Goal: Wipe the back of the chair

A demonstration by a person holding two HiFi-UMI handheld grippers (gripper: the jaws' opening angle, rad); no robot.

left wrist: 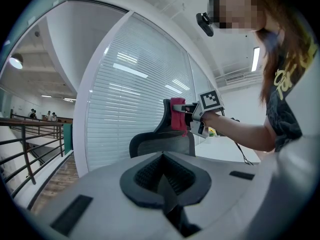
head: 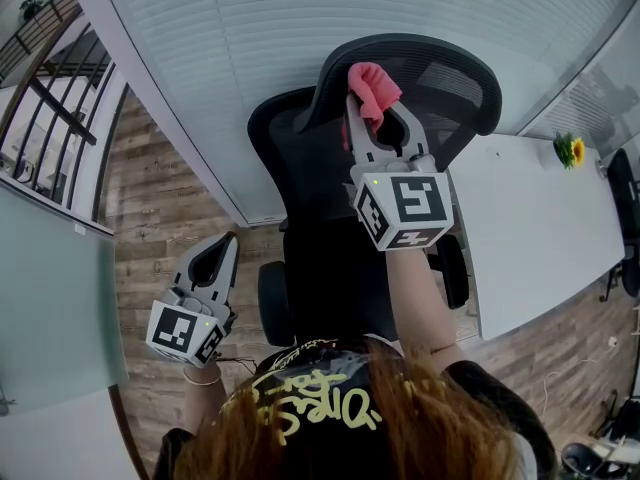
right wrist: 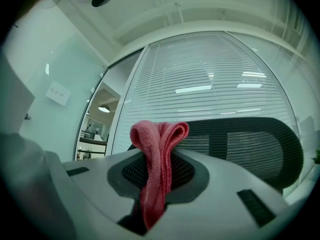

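1. Head view: left gripper [head: 217, 258] hangs low, jaws together, empty.
2. The right gripper [head: 374, 118] clamps a folded pink cloth [head: 372, 86] at the mesh chair back [head: 455, 83] top edge.
3. The pink cloth looks light and limp; gripping its fold suits it.

An office: mesh swivel chair [head: 400, 98], white desk [head: 540, 228], blinds-covered glass partition [head: 300, 28].

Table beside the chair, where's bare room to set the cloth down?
Most of the table is bare, from the chair side to the flower at its far corner. It's crowded at the chair back, where the right gripper holds the cloth.
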